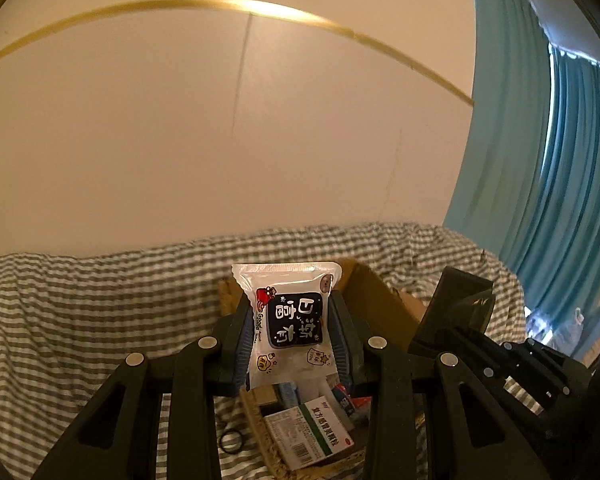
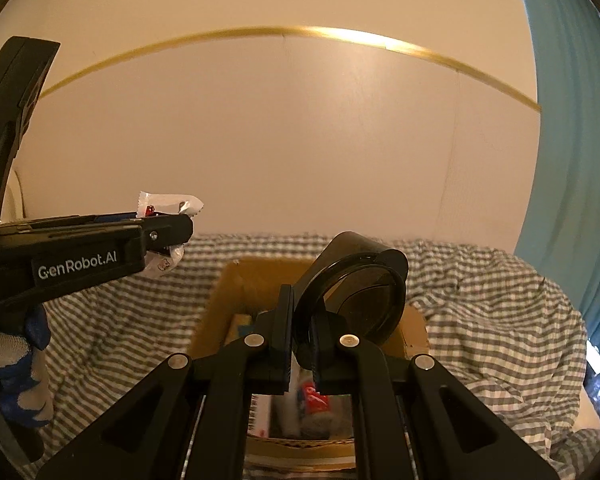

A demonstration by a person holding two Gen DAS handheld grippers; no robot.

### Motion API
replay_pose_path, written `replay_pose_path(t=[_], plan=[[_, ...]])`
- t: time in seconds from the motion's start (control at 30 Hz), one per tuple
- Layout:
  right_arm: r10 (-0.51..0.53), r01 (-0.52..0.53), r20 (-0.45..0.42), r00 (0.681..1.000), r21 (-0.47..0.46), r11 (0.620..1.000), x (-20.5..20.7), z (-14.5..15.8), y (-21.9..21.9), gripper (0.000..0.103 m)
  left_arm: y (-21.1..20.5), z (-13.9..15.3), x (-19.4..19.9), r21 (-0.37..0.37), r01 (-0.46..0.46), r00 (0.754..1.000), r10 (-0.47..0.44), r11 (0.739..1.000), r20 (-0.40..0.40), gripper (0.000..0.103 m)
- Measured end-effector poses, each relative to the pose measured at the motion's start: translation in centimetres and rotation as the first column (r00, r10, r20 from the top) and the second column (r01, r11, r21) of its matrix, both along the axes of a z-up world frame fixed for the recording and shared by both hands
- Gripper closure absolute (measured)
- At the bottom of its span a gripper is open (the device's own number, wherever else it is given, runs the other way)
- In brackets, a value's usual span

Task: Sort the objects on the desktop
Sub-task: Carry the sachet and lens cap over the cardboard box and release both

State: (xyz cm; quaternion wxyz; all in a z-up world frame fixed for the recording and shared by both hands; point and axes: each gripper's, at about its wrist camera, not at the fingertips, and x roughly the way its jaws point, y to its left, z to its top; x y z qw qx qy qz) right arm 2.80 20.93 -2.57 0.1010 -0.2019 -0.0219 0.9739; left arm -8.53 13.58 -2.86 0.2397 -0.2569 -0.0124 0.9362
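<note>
1. Beige wall (image 1: 140, 140) and teal curtain (image 2: 572, 160) stand behind a table draped in checked cloth (image 1: 60, 320).
2. Left gripper (image 1: 292, 332) is clamped on a white snack packet (image 1: 290, 320) held in the air — only "Good" reads clearly.
3. Right gripper (image 2: 302, 344) pinches a black ring-shaped item (image 2: 352, 300) above the cardboard box (image 2: 236, 292); its make is unclear.
4. Below the packet sits a basket (image 1: 260, 420) holding a medicine box (image 1: 312, 432), its rim cut off; "GenRobot.AI" marks the left gripper.
</note>
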Motion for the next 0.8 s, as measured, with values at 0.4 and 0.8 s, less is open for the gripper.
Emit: replay_pose_path(t=[0.4, 0.8], plan=[[-0.004, 0.008, 0.133, 0.991, -0.026, 1.000, -4.2, -4.0, 4.6, 0.096, 4.1, -5.8, -6.2, -0.039, 0.048, 0.989, -0.042, 0.998, 0.144, 0.068], [-0.016, 0.023, 0.193, 0.981, -0.035, 0.999, -5.9, -6.5, 5.6, 0.071, 5.4, -8.2, -8.2, -0.035, 0.043, 0.979, -0.035, 0.998, 0.201, 0.023]])
